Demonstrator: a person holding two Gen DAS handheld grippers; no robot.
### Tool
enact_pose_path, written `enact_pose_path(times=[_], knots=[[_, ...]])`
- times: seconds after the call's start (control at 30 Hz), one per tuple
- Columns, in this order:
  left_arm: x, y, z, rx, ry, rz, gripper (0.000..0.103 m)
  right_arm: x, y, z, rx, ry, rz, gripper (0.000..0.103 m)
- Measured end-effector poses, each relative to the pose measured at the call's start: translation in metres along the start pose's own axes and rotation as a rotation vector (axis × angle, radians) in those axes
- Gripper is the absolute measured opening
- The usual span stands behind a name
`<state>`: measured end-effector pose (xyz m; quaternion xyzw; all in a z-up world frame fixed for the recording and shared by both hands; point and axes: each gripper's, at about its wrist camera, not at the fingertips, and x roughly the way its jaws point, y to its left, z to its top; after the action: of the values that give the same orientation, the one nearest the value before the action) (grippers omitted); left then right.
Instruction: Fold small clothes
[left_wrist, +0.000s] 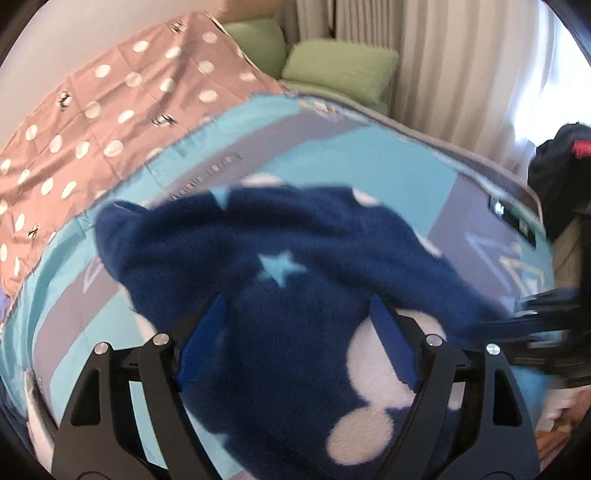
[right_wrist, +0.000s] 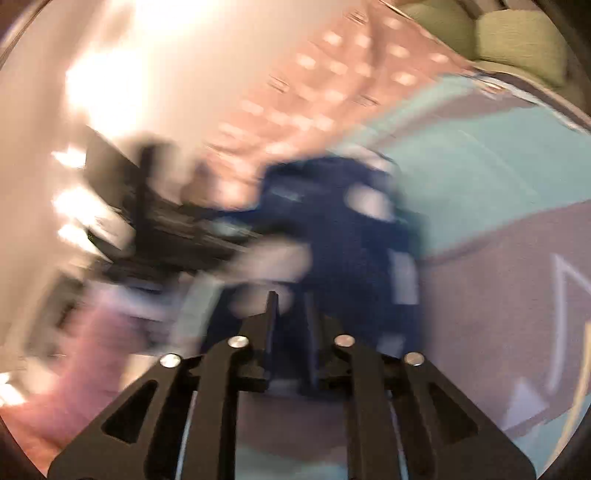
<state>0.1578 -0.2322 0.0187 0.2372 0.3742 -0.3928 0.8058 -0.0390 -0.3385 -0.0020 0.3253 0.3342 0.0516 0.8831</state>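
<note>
Fleece everywhere in the left wrist view: a small navy fleece garment with pale stars and white blobs lies heaped on a turquoise and grey patterned blanket. The left gripper sits right over it with its blue-padded fingers spread wide, a thick bunch of the fleece bulging up between them. Can't honestly tell whether the pads are pressing into the fabric or just straddling it. Beyond the blanket there's a pink polka-dot sheet, two green cushions and a pale curtain. On the right edge, a blurry black bit of the other tool touches or overlaps the garment's far end.

Right wrist view is super smeared. The right gripper has its fingers nearly pressed together, only a narrow slit between them, and I can't make out any cloth caught in that slit. The navy garment sits just ahead of the tips, on the same blanket, with the left tool a dark smear on its left side.
</note>
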Motion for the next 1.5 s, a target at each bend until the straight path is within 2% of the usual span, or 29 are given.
enact_pose_path(times=[0.03,0.07,0.13,0.2,0.27,0.33,0.4,0.47,0.53,0.57,0.63,0.67,0.7,0.73,0.77,0.8,0.83,0.9,0.97,1.0,1.07,1.1,1.13,1.23,1.3,1.4,1.47,1.5], knots=[[-0.002,0.008,0.001,-0.022,-0.015,0.019,0.083,0.011,-0.012,-0.005,0.014,0.026,-0.022,0.006],[-0.002,0.016,0.002,-0.046,-0.021,0.045,0.083,0.017,-0.014,-0.008,0.031,0.015,0.004,0.005],[0.022,0.039,-0.007,-0.078,0.043,0.106,0.084,0.016,-0.019,-0.009,0.037,0.008,0.021,0.004],[0.044,0.047,-0.021,-0.07,0.073,0.078,0.086,0.02,-0.006,-0.003,-0.019,0.012,-0.01,0.003],[0.047,0.056,-0.024,-0.156,0.061,0.034,0.085,0.032,0.008,-0.005,-0.074,0.015,-0.06,0.003],[0.039,0.053,-0.02,-0.145,0.062,0.047,0.082,0.033,0.015,0.011,-0.096,0.031,-0.085,0.006],[0.022,0.056,-0.014,-0.136,0.027,0.016,0.08,0.016,0.027,0.024,-0.123,0.007,-0.075,0.008],[0.01,0.069,-0.007,-0.176,-0.019,-0.022,0.08,0.0,0.049,0.043,-0.187,-0.048,-0.072,0.011],[0.005,0.082,-0.002,-0.226,-0.05,-0.01,0.08,0.007,0.05,0.064,-0.204,-0.075,-0.077,0.012],[0.005,0.093,0.001,-0.261,-0.063,-0.006,0.078,0.008,0.052,0.07,-0.204,-0.081,-0.078,0.012],[0.011,0.108,0.004,-0.311,-0.063,-0.019,0.064,0.019,0.053,0.085,-0.191,-0.084,-0.06,0.012],[0.019,0.117,0.007,-0.343,-0.053,-0.024,0.061,0.019,0.055,0.085,-0.182,-0.078,-0.048,0.012],[0.026,0.124,0.01,-0.357,-0.045,-0.017,0.054,0.031,0.054,0.089,-0.17,-0.058,-0.032,0.015],[0.036,0.132,0.012,-0.37,-0.032,-0.003,0.055,0.037,0.053,0.086,-0.169,-0.035,-0.046,0.018],[0.044,0.138,0.012,-0.378,-0.02,-0.001,0.056,0.06,0.047,0.085,-0.182,0.014,-0.133,0.019],[0.057,0.146,0.009,-0.393,0.002,0.001,0.063,0.082,0.038,0.077,-0.208,0.058,-0.219,0.018],[0.069,0.153,0.006,-0.403,0.018,-0.008,0.072,0.09,0.035,0.067,-0.247,0.067,-0.249,0.017],[0.09,0.167,-0.006,-0.42,0.027,-0.068,0.085,0.092,0.03,0.056,-0.316,0.008,-0.264,0.017],[0.095,0.175,-0.014,-0.462,0.008,-0.123,0.085,0.088,0.028,0.061,-0.272,0.023,-0.242,0.017],[0.093,0.176,-0.016,-0.47,0.003,-0.126,0.085,0.089,0.029,0.061,-0.286,0.023,-0.247,0.017],[0.086,0.169,-0.012,-0.441,0.009,-0.089,0.083,0.09,0.031,0.06,-0.312,0.017,-0.253,0.017],[0.077,0.162,-0.008,-0.406,0.001,-0.065,0.078,0.09,0.031,0.061,-0.31,0.019,-0.248,0.018],[0.066,0.156,-0.003,-0.372,-0.018,-0.056,0.072,0.089,0.03,0.062,-0.308,0.024,-0.239,0.018],[0.038,0.144,0.01,-0.304,-0.063,-0.038,0.065,0.077,0.03,0.068,-0.27,0.052,-0.199,0.02],[0.023,0.138,0.02,-0.26,-0.093,-0.037,0.065,0.063,0.034,0.082,-0.229,0.05,-0.162,0.02],[0.018,0.13,0.034,-0.229,-0.114,-0.028,0.07,0.046,0.051,0.101,-0.281,-0.023,-0.202,0.025],[0.031,0.126,0.038,-0.224,-0.082,-0.006,0.07,0.052,0.057,0.114,-0.297,-0.017,-0.226,0.028],[0.05,0.127,0.038,-0.227,-0.023,0.022,0.07,0.064,0.056,0.122,-0.28,0.024,-0.215,0.028]])
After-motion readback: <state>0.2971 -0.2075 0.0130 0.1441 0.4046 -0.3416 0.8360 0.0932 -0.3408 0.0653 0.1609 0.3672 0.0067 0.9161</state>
